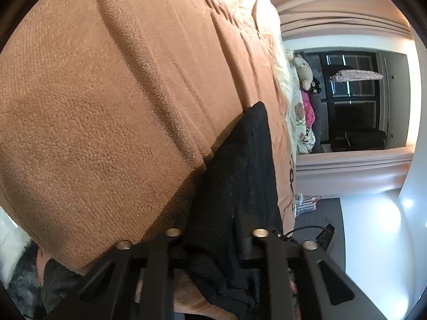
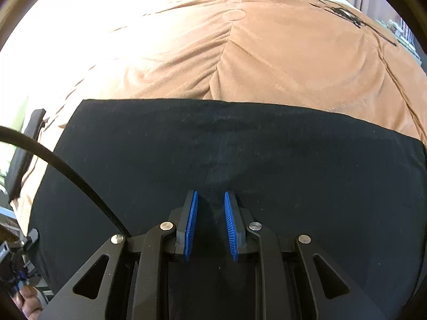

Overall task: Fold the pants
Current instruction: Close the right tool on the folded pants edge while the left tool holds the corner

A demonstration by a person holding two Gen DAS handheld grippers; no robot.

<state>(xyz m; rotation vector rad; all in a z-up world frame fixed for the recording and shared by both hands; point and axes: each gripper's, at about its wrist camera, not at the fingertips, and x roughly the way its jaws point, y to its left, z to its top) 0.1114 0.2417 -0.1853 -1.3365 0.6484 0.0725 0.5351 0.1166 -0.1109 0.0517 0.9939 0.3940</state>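
The black pants (image 2: 213,144) lie flat on a brown fleece blanket (image 2: 280,61) on a bed. My right gripper (image 2: 210,202) sits low over the pants, its blue ribbed pads (image 2: 192,221) a little apart with a small ridge of black fabric rising between them. In the left wrist view the camera is rolled sideways. My left gripper (image 1: 216,229) is shut on a bunch of the black pants (image 1: 240,165), which drapes over and hides the fingertips. The fabric stretches away from it across the brown blanket (image 1: 93,106).
A black cable (image 2: 66,170) crosses the left of the right wrist view. Past the bed's edge stand pink curtains (image 1: 347,21), a dark window (image 1: 355,101) and soft toys (image 1: 304,72). Grey floor (image 1: 320,213) lies beside the bed.
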